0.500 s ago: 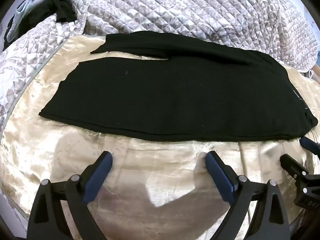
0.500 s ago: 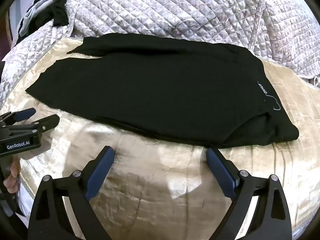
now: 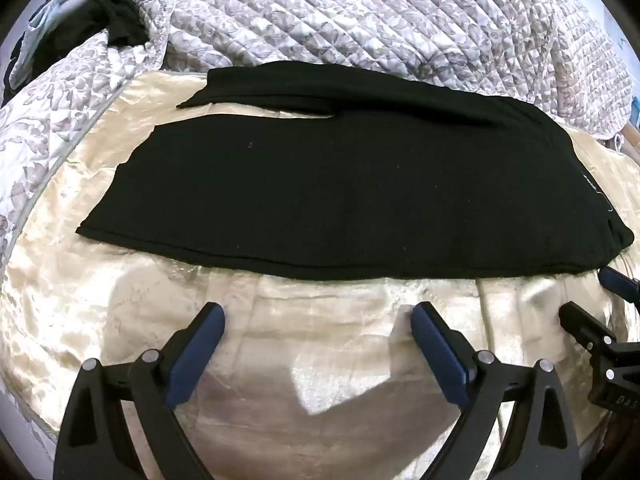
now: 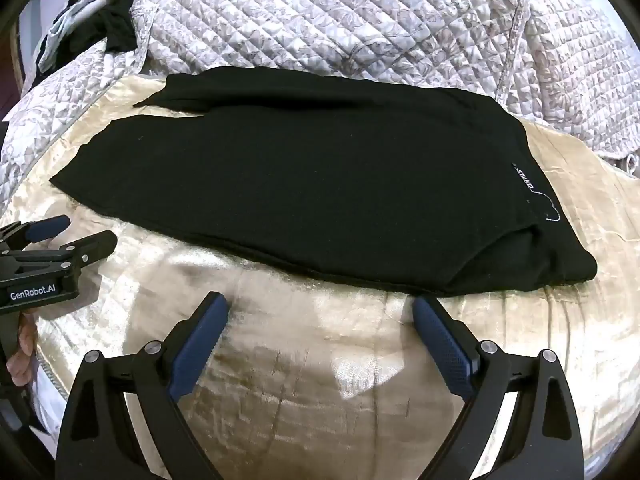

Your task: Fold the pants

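A: Where do the pants [image 4: 304, 184] lie?

B: Flat on the cream sheet [image 4: 344, 364] over the bed, spread left to right. The waist, with its small white label [image 4: 525, 181], is at the right; the two legs run off to the left, the far leg parted a little from the near one. Behind them the quilt [image 4: 360, 20] is heaped up.

A: And the tools?

B: Both are spread wide and hold nothing. The left tool [image 3: 318, 324] hovers over bare sheet just short of the near hem — about midway along the near leg. The right tool [image 4: 320, 314] sits near the waist end, also just short of the cloth.

A: How would you do the fold well?

B: I'd judge the first fold is leg over leg. Take the near edge at two points well apart — one by the waist, one toward the cuff — and pinch both layers. Lift only slightly, carry both ends at the same pace to the far edge, and line up the seams before letting go. The sheet is slippery, so dragging could bunch the pants.
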